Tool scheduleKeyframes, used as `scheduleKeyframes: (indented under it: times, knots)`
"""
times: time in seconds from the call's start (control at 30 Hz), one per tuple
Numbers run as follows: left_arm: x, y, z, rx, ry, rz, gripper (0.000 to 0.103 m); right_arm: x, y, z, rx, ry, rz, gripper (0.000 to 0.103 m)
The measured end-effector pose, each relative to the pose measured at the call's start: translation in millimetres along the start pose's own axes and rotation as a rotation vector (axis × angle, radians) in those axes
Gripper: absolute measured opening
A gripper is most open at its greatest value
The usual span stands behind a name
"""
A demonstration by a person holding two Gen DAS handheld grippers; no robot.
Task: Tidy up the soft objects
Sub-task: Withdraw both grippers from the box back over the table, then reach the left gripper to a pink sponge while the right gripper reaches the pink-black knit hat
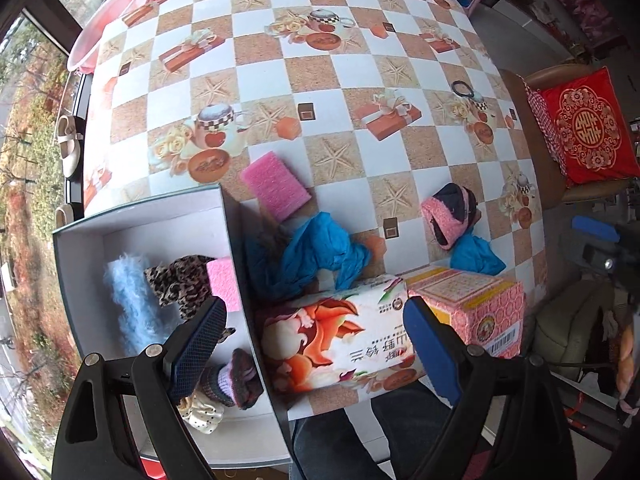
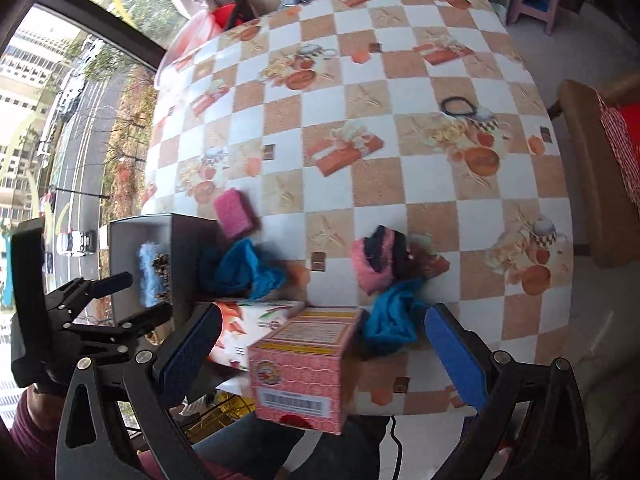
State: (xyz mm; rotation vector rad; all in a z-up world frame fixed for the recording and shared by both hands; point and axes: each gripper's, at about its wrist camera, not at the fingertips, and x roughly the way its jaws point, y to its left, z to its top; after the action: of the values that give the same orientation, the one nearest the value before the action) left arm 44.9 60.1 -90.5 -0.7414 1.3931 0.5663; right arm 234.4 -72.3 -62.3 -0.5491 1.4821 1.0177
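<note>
From your left wrist camera, you are holding the left gripper with its fingers spread wide apart and nothing between them, hovering over the near edge of the checkered table. Its left finger is sitting over the white box, which is holding a fluffy light-blue piece, a leopard-print piece, a pink sponge leaning against the box's right wall, and a brown-and-pink sock near the front. Just outside that wall a blue cloth is lying crumpled, with a second pink sponge touching its far side. A floral tissue pack is resting in front of the gripper, beside a pink carton. Further right, a pink-and-black slipper is lying against a smaller blue cloth, and a black hair tie is lying well apart toward the far right. From your right wrist camera, you are holding the right gripper open too, its fingers standing either side of the pink carton without touching it. The slipper and the smaller blue cloth are lying just beyond, the white box is sitting at left, and your left gripper is showing beside it.
</note>
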Motion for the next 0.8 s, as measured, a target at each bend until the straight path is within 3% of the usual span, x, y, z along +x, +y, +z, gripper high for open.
scheduleKeyframes:
  times: [0.2, 0.43, 0.7, 0.8]
  knots:
    - [41.8, 0.3, 60.0, -0.102, 0.073, -0.006, 0.092, 35.2, -60.0, -12.7, 0.126, 0.081, 0.018, 0.102]
    - [110.7, 27.0, 127.7, -0.191, 0.202, 0.100, 0.092, 53.0, -87.1, -24.3, 0.162, 0.104, 0.066, 0.102]
    - [168.3, 34.7, 146.7, -0.186, 0.358, 0.183, 0.092, 57.9, -111.2, -19.1, 0.205, 0.085, 0.112, 0.102]
    - [178.9, 33.2, 145.5, -0.214, 0.390, 0.154, 0.093, 60.2, -117.7, -17.0, 0.221, 0.081, 0.122, 0.102]
